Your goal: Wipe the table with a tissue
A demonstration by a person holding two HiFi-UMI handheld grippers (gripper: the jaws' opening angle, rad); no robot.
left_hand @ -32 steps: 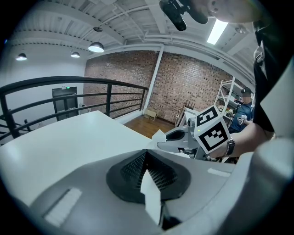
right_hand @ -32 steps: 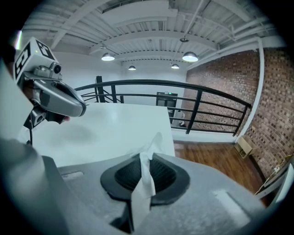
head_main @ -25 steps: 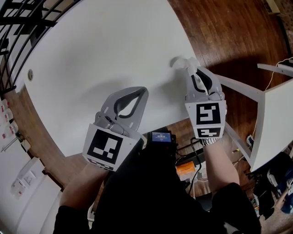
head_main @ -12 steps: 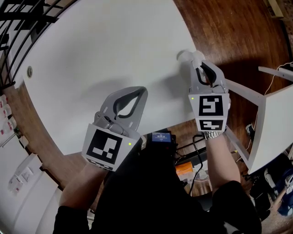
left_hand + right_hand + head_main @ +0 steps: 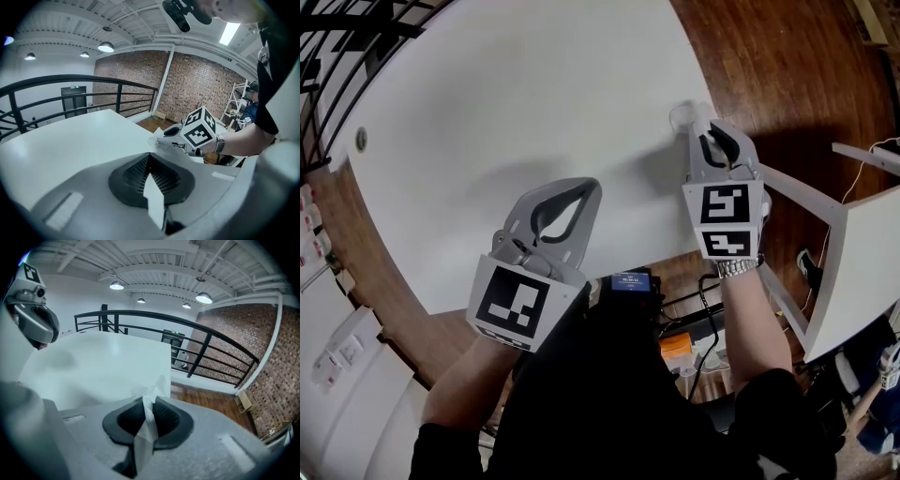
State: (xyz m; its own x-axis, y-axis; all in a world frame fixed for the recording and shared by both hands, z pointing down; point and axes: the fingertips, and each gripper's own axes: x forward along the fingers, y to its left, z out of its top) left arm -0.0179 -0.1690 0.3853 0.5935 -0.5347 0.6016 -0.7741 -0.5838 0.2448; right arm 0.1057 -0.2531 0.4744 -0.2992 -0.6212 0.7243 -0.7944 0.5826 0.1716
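— What's changed?
— My right hand-held gripper (image 5: 701, 127), pinching the tissue (image 5: 682, 114), has slid further along the worktop (image 5: 516, 94) edge, so I judge the wipe is under way there.
— And the other?
— My left hand-held gripper (image 5: 581, 192) stays pressed together, empty, over the near side.

tissue (image 5: 682, 114): head view shows only a small white tuft past the right gripper (image 5: 701, 131), the rest hidden under it; in the right gripper view its far end blends into the white tabletop (image 5: 534, 84).
tabletop: cut off by the head view's top edge; near rim partly covered by both grippers.
left gripper (image 5: 584, 186): cut off by the left edge of the right gripper view.
white sliver (image 5: 154, 201) between the left jaws: paper or gripper part, cannot tell.
white furniture (image 5: 862, 253): cut off at the head view's right edge.
small white items (image 5: 311, 248): too small to tell.
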